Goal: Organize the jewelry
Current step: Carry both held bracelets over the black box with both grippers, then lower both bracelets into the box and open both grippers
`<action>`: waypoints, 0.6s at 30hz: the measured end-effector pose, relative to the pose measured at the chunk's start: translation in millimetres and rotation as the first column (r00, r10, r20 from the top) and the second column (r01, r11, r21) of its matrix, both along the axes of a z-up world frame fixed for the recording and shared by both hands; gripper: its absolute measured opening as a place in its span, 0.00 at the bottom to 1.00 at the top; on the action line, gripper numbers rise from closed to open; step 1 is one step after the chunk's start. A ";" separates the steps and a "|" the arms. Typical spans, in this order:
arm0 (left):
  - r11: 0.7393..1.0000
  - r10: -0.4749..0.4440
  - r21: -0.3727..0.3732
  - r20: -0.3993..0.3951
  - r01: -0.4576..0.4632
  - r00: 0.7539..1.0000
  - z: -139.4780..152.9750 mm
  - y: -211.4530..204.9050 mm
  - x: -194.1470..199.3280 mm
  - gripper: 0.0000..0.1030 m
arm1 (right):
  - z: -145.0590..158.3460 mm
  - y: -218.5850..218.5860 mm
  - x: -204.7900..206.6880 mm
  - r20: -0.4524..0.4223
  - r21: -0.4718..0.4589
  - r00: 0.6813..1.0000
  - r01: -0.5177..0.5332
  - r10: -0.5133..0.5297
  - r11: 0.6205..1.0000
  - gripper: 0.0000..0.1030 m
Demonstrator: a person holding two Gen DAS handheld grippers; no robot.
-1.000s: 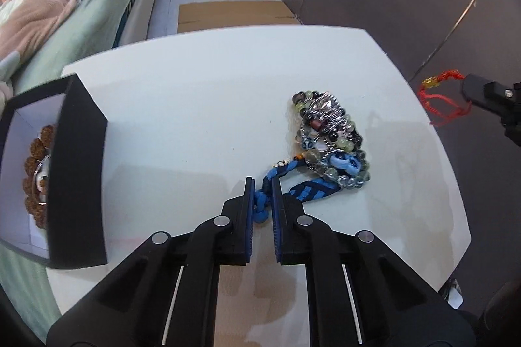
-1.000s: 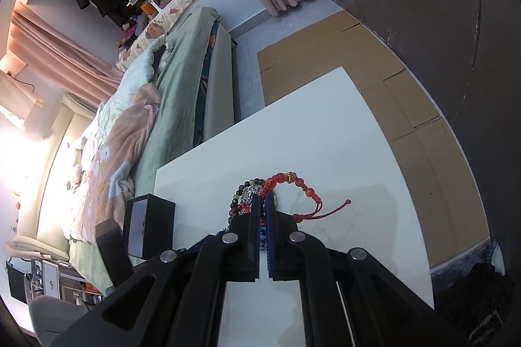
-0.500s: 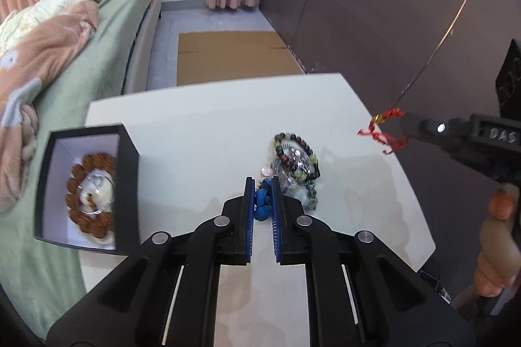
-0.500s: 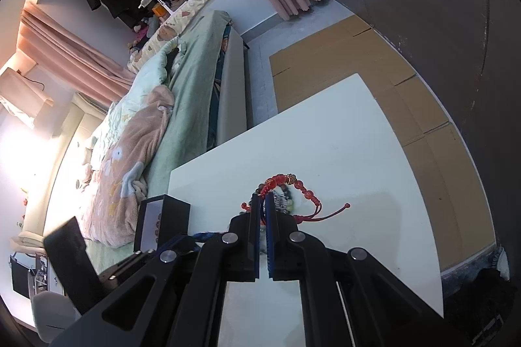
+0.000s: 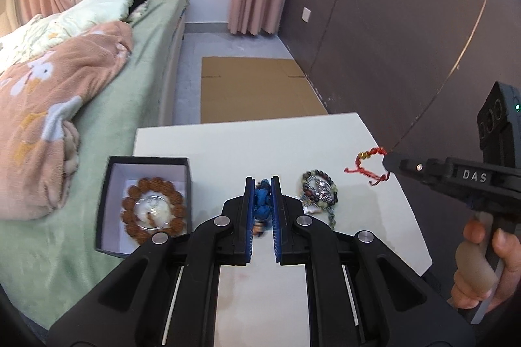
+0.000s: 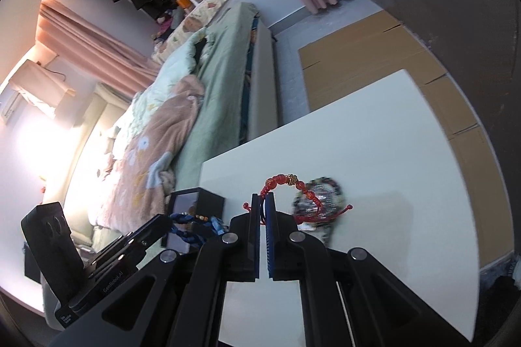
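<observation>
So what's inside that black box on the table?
The black box is open and holds a ring of brown beads around a pale round piece. Its near corner is cut off by the left tongs, so anything there is hidden.

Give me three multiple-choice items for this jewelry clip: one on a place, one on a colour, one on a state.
1. Where does the brown bead bracelet lie?
A. In the open black box
B. On the bed
C. On the bare white table

2. What colour is the bracelet in the right hand-held gripper?
A. Blue
B. Red
C. Green

3. How is the left hand-held gripper?
A. Open and empty
B. Shut on the blue braided bracelet
C. Shut on the box lid

Key: 1 A, the brown beads ring the box's white inside. 2 B, the red bead bracelet hangs from its closed fingers. 3 B, the blue cord sits pinched between its pads, while the mixed bead pile rests on the white table.
</observation>
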State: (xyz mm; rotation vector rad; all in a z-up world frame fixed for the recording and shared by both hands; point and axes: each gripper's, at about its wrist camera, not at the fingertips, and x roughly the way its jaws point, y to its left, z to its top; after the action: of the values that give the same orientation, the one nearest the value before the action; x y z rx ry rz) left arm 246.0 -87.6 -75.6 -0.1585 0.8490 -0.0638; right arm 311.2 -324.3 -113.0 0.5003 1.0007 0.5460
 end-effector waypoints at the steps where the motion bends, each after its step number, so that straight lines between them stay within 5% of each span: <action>1: 1.000 0.007 0.000 0.006 -0.007 1.000 3.1 4.2 -2.0 0.10 | 0.4 4.0 0.1 -0.001 0.010 1.000 -0.011 0.011 1.000 0.03; 16: 0.994 0.103 -0.047 0.047 -0.100 0.994 19.3 75.5 -14.1 0.12 | 10.5 62.9 -9.5 0.032 0.057 0.991 -0.131 0.129 0.990 0.03; 17: 0.992 0.118 -0.048 0.041 -0.116 0.992 17.3 82.4 -13.4 0.14 | 10.4 68.0 -10.1 0.034 0.058 0.990 -0.138 0.136 0.989 0.03; 18: 0.990 0.137 -0.042 0.040 -0.135 0.990 16.1 88.1 -13.6 0.28 | 10.3 73.8 -10.1 0.035 0.061 0.989 -0.147 0.146 0.987 0.03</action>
State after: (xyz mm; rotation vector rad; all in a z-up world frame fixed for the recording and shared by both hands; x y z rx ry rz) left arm 232.4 0.5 -59.5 -0.2509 0.7922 0.0439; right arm 301.1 -250.4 -102.7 0.4755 0.9982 0.7168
